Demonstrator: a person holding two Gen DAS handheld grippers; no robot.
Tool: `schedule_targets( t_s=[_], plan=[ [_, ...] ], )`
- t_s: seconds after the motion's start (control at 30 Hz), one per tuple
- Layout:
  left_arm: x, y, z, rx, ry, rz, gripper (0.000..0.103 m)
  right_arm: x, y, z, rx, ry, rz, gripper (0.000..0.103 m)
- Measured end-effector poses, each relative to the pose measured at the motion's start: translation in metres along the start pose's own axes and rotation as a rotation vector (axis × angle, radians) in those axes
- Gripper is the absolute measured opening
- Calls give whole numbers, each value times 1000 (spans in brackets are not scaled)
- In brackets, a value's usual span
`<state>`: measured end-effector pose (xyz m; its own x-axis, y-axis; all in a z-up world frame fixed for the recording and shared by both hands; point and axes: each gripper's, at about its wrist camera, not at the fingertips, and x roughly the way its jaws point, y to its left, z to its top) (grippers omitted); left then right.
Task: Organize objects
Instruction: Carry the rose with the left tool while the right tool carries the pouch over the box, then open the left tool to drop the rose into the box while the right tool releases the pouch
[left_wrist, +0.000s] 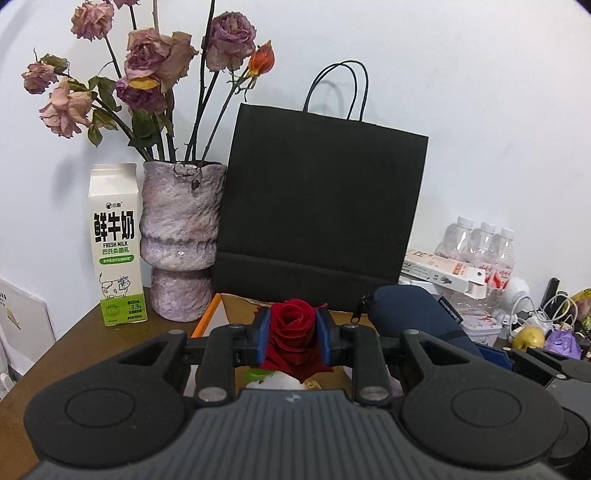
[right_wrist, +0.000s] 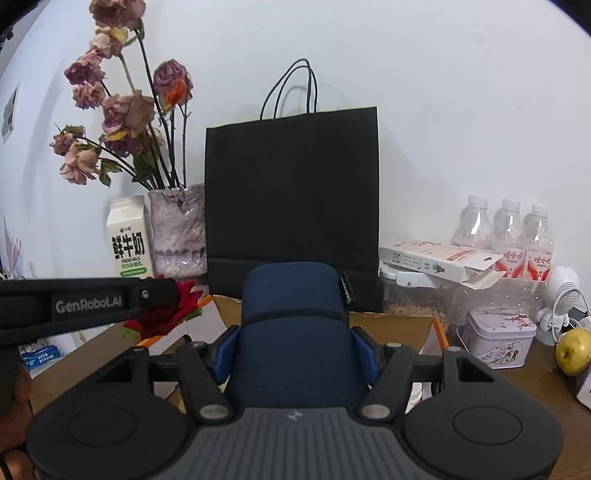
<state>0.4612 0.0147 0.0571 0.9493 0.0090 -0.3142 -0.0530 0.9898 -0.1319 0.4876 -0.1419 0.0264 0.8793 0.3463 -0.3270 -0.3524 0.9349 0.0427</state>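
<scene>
Evidently mid-carry: the left tongs (left_wrist: 291, 334) pinch a red rose (left_wrist: 293, 325) and the right tongs (right_wrist: 295, 356) clamp a blue pouch (right_wrist: 295, 332), both over the open box (right_wrist: 391, 321), awaiting lowering and release.

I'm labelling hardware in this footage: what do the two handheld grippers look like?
Both match. The left gripper and right gripper have matte black linkage arms with silver pivot pins, round black side discs, a ribbed grey central body and blue finger pads. Seen from the right wrist camera, the left gripper's black side bears white "GenRobot.AI" lettering.
</scene>
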Motion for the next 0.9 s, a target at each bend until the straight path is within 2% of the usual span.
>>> schedule_targets(
  t_s=[0.5,0.9],
  plan=[
    [41,2,0,27,34,19,27,37,-8,-4,-7,48,-12,62],
    [59,-1,-5,53,54,21,29,53,-11,-7,-15,78,-27,63]
  ],
)
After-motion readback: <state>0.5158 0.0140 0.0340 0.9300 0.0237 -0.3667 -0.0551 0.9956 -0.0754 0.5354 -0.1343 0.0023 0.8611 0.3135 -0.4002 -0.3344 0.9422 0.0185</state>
